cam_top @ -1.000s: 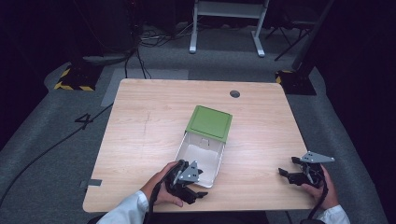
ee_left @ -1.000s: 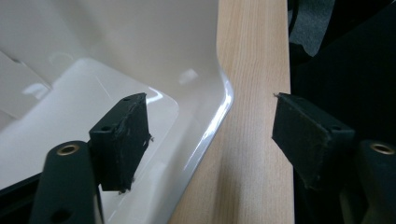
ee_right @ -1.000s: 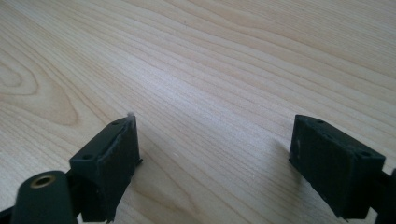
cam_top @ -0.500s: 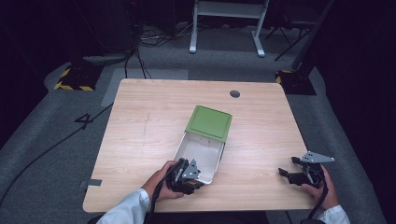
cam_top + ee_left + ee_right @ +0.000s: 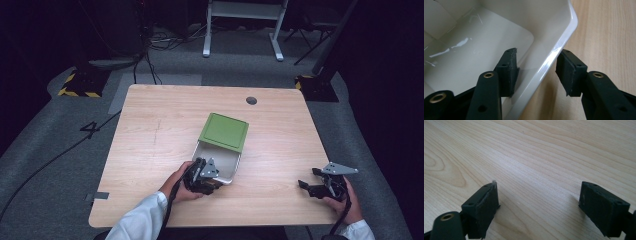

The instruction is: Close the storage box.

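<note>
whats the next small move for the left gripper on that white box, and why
Probably close the left gripper the rest of the way. Its jaws, which have just been closing, straddle the white box wall, one pad inside, one outside with a gap showing, so pinching should secure the rim.

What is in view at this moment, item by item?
Box: one, white, open, near the table's front middle.
Lid: one, green, lying over the box's far end.
Table: one, light wood, with a dark round hole near its far edge.
Frame: one, white metal, on the floor beyond the table.
Cables: several, dark, on the grey floor at the far left.
Left gripper: one, black, at the box's near rim; one jaw is inside the wall and one outside, and they have just been opening slightly after closing.
Right gripper: one, black, jaws wide apart over bare table at the near right.
Sleeves: two, white, at the bottom edge.
</note>
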Action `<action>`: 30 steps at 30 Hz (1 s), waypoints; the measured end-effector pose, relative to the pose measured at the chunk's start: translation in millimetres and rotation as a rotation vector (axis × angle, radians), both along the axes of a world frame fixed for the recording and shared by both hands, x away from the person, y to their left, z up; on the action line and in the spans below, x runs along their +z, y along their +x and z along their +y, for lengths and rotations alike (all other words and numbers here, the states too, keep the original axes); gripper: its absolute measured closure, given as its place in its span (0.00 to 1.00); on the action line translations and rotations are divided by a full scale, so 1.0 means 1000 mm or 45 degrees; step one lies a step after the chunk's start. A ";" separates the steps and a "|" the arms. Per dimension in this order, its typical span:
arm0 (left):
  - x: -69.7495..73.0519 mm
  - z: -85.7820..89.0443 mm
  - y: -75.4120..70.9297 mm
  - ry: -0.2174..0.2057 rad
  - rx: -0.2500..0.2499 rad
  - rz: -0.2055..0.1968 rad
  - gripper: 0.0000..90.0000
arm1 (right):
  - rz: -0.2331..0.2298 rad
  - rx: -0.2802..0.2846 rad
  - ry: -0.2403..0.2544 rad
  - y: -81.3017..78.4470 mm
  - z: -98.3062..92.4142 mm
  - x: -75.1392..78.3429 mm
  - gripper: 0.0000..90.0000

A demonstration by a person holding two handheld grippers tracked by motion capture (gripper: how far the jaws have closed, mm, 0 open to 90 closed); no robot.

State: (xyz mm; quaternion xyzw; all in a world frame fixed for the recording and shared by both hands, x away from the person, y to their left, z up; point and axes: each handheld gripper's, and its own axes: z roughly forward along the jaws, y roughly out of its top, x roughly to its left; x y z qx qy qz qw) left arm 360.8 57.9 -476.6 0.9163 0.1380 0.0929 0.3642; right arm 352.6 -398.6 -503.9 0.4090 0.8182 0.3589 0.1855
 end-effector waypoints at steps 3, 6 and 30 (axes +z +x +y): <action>0.001 -0.002 0.010 -0.038 0.032 0.006 0.54 | 0.000 0.000 0.001 0.000 0.000 0.000 0.18; 0.001 -0.005 0.016 -0.036 0.043 -0.005 0.54 | 0.000 0.000 0.000 0.000 0.000 0.000 0.18; 0.002 -0.009 0.034 -0.051 0.080 -0.002 0.51 | 0.000 0.000 0.000 0.000 0.000 0.000 0.18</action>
